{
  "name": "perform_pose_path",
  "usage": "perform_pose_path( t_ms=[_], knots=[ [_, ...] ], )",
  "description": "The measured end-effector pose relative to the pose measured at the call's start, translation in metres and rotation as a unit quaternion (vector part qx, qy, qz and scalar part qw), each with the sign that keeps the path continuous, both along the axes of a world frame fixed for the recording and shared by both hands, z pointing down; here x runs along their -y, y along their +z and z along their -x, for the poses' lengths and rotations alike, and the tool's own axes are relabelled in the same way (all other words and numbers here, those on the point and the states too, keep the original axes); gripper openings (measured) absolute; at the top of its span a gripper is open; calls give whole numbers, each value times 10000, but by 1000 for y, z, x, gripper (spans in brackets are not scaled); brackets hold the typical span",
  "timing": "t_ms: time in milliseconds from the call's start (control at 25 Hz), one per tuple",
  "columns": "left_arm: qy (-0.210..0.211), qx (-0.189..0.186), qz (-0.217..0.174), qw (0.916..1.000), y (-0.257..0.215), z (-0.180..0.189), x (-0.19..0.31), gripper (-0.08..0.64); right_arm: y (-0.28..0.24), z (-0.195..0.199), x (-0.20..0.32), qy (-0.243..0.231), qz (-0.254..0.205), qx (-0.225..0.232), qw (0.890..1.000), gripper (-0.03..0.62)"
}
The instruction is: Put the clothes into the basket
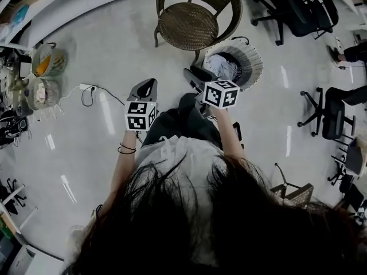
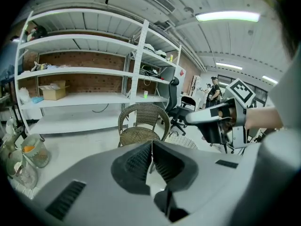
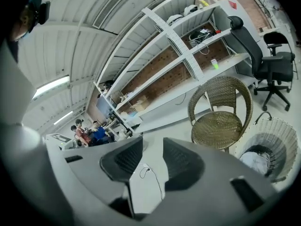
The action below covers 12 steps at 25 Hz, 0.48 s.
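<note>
A white wicker basket (image 1: 248,62) stands on the floor beside a brown wicker chair (image 1: 195,17). Pale clothes (image 1: 222,67) lie inside it. The right gripper view shows the basket (image 3: 277,142) at lower right with the white clothes (image 3: 256,161) in its bottom. My left gripper (image 1: 146,87) is held up over bare floor, left of the basket; in its own view the left gripper (image 2: 151,149) is shut on nothing. My right gripper (image 1: 194,76) hangs just left of the basket, and the right gripper (image 3: 153,149) stands open with nothing between its pads.
White shelving (image 2: 89,69) runs along the brick wall behind the chair. Black office chairs (image 1: 298,10) stand at the right. Two small wire baskets (image 1: 49,59) and a cable (image 1: 89,93) lie on the floor at the left. People stand in the background.
</note>
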<state>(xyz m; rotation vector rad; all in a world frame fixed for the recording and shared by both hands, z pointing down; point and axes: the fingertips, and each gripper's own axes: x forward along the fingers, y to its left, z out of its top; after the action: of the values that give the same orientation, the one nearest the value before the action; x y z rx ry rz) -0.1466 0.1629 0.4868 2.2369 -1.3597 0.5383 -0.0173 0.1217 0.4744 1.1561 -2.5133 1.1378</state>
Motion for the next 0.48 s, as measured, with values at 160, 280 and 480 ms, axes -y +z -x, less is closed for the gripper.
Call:
perform_pose_path(
  t_ms=[160,280,480],
  knots=[
    [-40,-60,-178,9998,-12,9,-18,20,-21,25,-25,-212,-173,45,9996,133],
    [-114,-119,-310,9994,-21,11,-26,20,-32,37,-40,-379,-304,34,9988,122],
    [-133,-123,-447,9988,-30,13,-39,20,-37,47,-62,-529,-437,-95,9976,91]
  ],
)
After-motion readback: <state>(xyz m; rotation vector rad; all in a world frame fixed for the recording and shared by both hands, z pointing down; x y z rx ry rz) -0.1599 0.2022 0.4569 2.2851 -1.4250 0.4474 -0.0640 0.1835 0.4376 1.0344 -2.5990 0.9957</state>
